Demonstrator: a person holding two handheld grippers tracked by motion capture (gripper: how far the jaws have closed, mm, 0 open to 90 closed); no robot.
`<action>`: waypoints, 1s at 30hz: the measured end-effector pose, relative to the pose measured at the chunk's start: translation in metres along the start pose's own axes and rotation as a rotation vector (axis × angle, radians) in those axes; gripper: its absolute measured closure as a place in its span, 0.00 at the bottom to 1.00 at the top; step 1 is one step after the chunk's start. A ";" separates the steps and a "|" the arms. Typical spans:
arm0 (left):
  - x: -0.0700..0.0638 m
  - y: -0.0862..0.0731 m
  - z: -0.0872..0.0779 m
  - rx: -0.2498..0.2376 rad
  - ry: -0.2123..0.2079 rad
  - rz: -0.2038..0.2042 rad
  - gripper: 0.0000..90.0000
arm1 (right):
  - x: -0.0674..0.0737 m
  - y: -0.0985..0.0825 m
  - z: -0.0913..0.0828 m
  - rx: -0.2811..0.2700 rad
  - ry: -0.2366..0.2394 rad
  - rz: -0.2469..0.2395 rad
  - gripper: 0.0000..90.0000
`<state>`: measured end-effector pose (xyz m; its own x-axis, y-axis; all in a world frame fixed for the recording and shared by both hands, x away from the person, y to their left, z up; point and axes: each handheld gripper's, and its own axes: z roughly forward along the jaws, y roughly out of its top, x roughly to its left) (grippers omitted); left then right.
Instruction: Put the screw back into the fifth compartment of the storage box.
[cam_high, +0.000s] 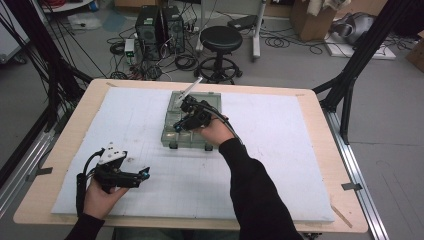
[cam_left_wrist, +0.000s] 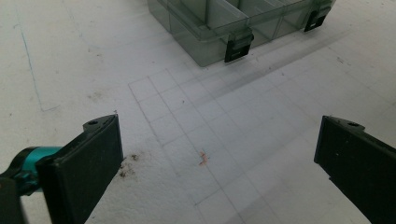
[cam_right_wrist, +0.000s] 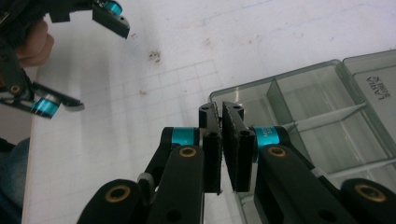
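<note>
The box (cam_high: 192, 120), a clear grey plastic organiser with divided compartments and black latches on its near edge, lies open on the far middle of the worktop (cam_high: 60, 150). The right gripper (cam_high: 181, 125) hovers over the box's near left part, its jaws pressed almost together with nothing seen between them; in the right gripper view the jaw tips sit above the box's (cam_right_wrist: 299, 116) corner compartment, and I cannot tell whether they touch the plastic. The left gripper (cam_high: 145, 173) is held near the worktop's near left, well apart from the box, jaws spread wide and empty. In the left gripper view the box (cam_left_wrist: 210, 28) lies far ahead, past a bare stretch of mat (cam_left_wrist: 196, 130).

The mat (cam_high: 280, 165) is white, marked with a faint grid, and carries a few small brown stains near the left gripper. It covers most of the pale wooden worktop. Beyond the far edge, on the grey floor, stand a black stool (cam_high: 220, 47), two computer towers (cam_high: 160, 25) amid tangled cables, and cardboard boxes (cam_high: 320, 17) at far right.
</note>
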<state>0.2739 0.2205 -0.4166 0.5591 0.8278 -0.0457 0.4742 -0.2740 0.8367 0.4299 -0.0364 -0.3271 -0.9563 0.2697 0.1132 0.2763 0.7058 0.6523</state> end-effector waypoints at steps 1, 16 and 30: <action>0.000 0.000 0.000 -0.001 0.000 -0.001 0.02 | -0.001 0.001 0.001 0.003 0.001 -0.001 0.96; 0.001 0.000 -0.001 -0.003 0.001 0.000 0.02 | -0.016 0.011 0.027 0.008 -0.004 0.022 0.96; 0.001 0.000 -0.001 -0.002 0.000 0.003 0.02 | -0.023 0.009 0.044 0.021 -0.012 0.037 0.96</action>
<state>0.2738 0.2221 -0.4166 0.5605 0.8270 -0.0437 0.4715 -0.2753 0.8378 0.4583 -0.0072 -0.3572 -0.9440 0.3041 0.1277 0.3138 0.7085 0.6321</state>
